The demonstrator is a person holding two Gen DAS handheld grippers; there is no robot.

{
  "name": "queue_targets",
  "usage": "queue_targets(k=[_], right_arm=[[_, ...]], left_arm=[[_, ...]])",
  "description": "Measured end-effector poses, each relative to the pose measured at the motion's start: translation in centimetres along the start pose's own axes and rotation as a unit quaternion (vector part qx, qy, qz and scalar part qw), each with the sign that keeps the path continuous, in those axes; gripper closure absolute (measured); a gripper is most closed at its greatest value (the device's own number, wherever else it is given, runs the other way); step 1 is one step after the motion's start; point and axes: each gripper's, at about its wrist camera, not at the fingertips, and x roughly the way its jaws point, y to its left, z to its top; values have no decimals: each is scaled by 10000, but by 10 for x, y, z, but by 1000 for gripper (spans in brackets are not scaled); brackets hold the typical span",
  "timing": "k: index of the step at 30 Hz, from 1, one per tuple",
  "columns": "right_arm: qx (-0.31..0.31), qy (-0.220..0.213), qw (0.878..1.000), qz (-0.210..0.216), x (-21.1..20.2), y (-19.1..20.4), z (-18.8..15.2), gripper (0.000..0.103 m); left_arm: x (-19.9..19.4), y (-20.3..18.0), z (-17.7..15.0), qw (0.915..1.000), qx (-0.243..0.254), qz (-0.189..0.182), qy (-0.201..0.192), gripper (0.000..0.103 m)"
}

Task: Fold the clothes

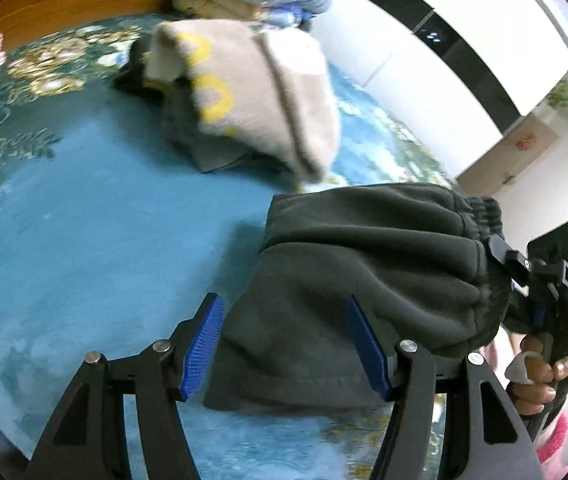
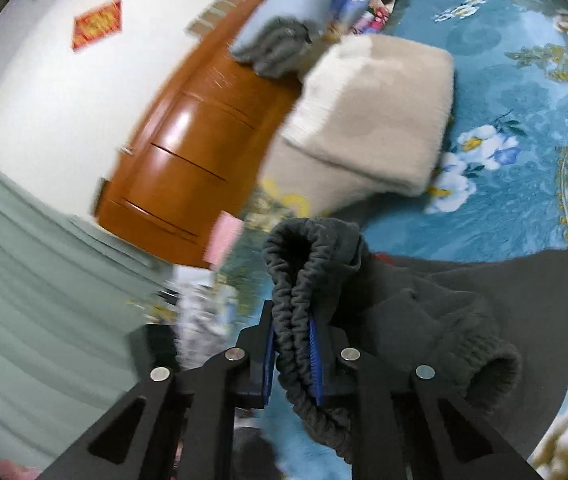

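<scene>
Left wrist view is showing the left gripper (image 1: pixel 284 344) standing open astride the dark grey trousers (image 1: pixel 364 280) lying on the blue bedspread (image 1: pixel 84 240), while the right gripper (image 2: pixel 292 360) is pinching their elastic waistband (image 2: pixel 296 304), presumably to fold them.

White wall (image 2: pixel 44 92), orange wooden dresser (image 2: pixel 188 148), blue floral bedspread (image 1: pixel 84 220).

Wooden drawer chest (image 2: pixel 188 152), floral bedspread (image 2: pixel 524 128)
</scene>
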Motion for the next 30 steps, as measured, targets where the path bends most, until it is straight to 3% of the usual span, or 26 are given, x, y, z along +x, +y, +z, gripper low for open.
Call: queue_targets(k=[1, 4, 7, 10, 12, 15, 22, 24, 27, 30], right_arm=[[81, -99, 9998, 154, -10, 0, -4, 87], [379, -386, 9985, -34, -34, -23, -24, 87], [1007, -288, 9922, -672, -37, -70, -51, 87], [1608, -177, 9845, -674, -30, -107, -80, 87], [1560, -249, 9852, -668, -26, -106, -85, 87], [1226, -233, 9887, -836, -26, -91, -77, 80], [1203, -424, 9877, -903, -57, -94, -82, 35], [1229, -326, 9875, -929, -58, -98, -90, 35], [1215, -277, 9903, -608, -53, -97, -97, 34], [1114, -209, 9911, -695, -42, -95, -93, 30]], left_arm=[[0, -4, 0, 9999, 61, -91, 10, 38], [13, -13, -4, 9994, 250, -65, 212, 38], [33, -16, -11, 9982, 336, 105, 489, 38], [47, -16, -16, 9964, 405, 344, 659, 38], [50, -17, -17, 9955, 453, 466, 689, 38], [52, -20, -19, 9942, 567, 595, 695, 38], [54, -21, -23, 9933, 613, 690, 691, 38], [55, -20, -23, 9932, 625, 695, 693, 38], [56, -19, -23, 9930, 624, 701, 712, 38], [56, -19, -24, 9926, 646, 720, 729, 38]])
